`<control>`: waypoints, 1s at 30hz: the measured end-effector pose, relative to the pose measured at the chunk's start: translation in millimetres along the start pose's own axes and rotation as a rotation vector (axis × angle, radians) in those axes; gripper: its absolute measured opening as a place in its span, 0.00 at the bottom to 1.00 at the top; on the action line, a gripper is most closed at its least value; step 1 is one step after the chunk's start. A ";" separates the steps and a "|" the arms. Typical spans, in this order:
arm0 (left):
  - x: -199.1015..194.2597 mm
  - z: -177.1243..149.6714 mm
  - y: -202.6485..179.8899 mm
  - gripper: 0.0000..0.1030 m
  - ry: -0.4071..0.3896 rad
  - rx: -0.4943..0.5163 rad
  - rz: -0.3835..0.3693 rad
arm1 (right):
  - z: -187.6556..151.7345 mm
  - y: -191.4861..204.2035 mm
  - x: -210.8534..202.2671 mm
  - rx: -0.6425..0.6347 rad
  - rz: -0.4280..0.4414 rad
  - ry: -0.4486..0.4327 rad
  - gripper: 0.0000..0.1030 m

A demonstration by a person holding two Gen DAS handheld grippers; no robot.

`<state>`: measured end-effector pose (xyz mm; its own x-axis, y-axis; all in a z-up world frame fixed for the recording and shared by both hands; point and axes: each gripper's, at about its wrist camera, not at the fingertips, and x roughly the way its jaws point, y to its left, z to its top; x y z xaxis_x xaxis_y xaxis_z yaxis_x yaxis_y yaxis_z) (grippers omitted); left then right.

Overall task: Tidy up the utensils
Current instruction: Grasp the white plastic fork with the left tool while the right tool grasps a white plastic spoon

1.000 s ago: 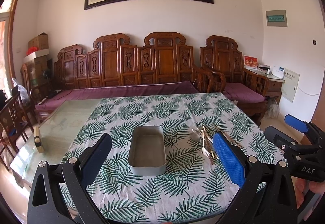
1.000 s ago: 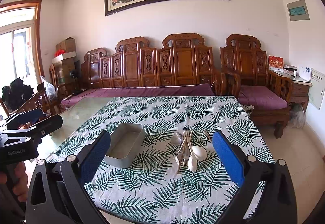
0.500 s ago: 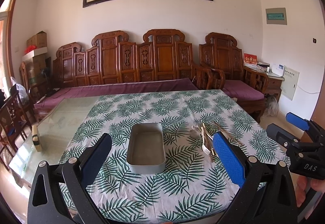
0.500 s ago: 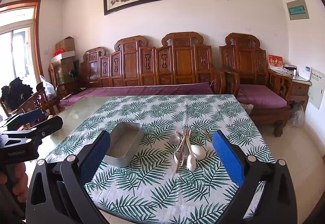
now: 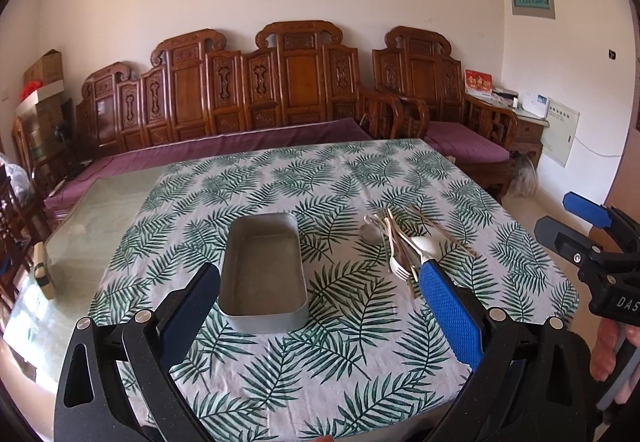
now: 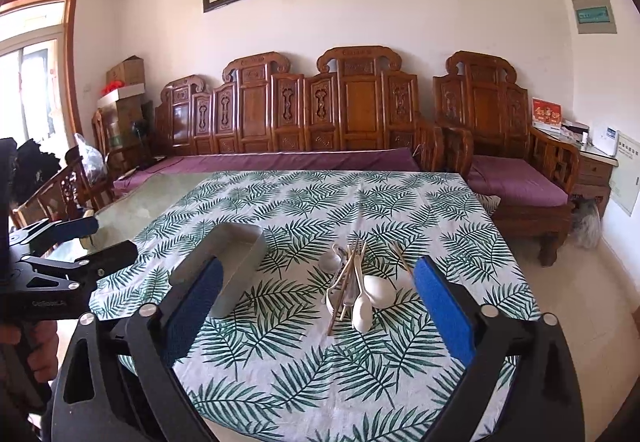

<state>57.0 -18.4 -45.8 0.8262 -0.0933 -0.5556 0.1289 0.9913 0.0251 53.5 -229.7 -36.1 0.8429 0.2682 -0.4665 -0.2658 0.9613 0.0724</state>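
Right wrist view: your spread, empty right gripper (image 6: 320, 306) faces the utensil pile (image 6: 352, 286), handles pointing away; the left gripper (image 5: 320, 306), also spread, faces the tin (image 5: 264, 274).

grey metal tray (image 5: 264, 274), jumbled utensil pile (image 6: 352, 288) beside

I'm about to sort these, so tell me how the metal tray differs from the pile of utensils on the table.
The metal tray is one grey rectangular container, lying empty; the pile of utensils is a loose heap of white spoons, a fork and wooden chopsticks, crossing each other. The metal tray sits to the left, the pile of utensils to its right, apart from it. Both rest on the leaf-print tablecloth, untouched by either hand-held gripper.
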 end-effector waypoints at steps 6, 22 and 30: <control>28.0 1.4 -8.7 0.94 0.038 0.023 -0.050 | 4.1 -25.5 35.8 0.027 0.014 0.061 0.83; 119.0 2.8 -33.0 0.88 0.161 0.059 -0.167 | -28.6 -85.8 134.8 -0.043 -0.007 0.244 0.54; 186.6 -2.2 -68.9 0.64 0.266 0.063 -0.250 | -50.5 -117.0 157.0 0.047 -0.007 0.314 0.50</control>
<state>201.1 -103.9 -153.0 0.5950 -0.2962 -0.7472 0.3485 0.9328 -0.0922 193.2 -303.2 -162.3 0.6567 0.2360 -0.7163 -0.2325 0.9669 0.1055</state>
